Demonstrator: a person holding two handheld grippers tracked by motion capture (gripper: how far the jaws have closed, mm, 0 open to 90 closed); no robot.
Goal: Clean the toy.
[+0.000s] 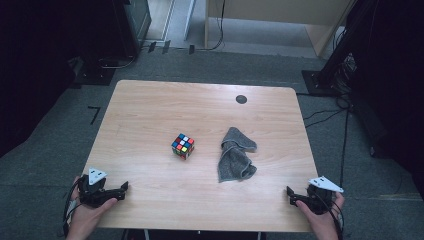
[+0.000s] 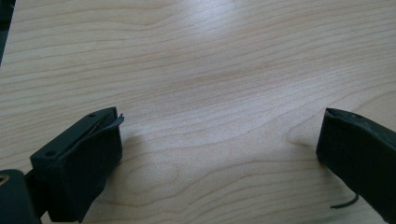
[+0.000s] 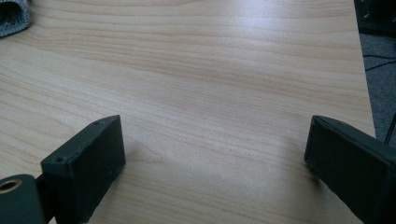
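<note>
Currently the multicoloured plastic puzzle cube [image 1: 183, 146] sits near the middle of the pale wood-grain tabletop [image 1: 150, 110], with the crumpled grey cloth towel [image 1: 236, 154] just to its right, not touching. Left gripper [image 1: 123, 189] rests at the near-left edge, right gripper [image 1: 290, 195] at the near-right edge; both sets of fingers [image 2: 84, 158] stand wide apart over bare wood. Broad open surface lies around cube and towel to every edge

One puzzle cube [image 1: 183, 146], one grey towel [image 1: 235, 154], two grippers, one table [image 1: 150, 110].
</note>
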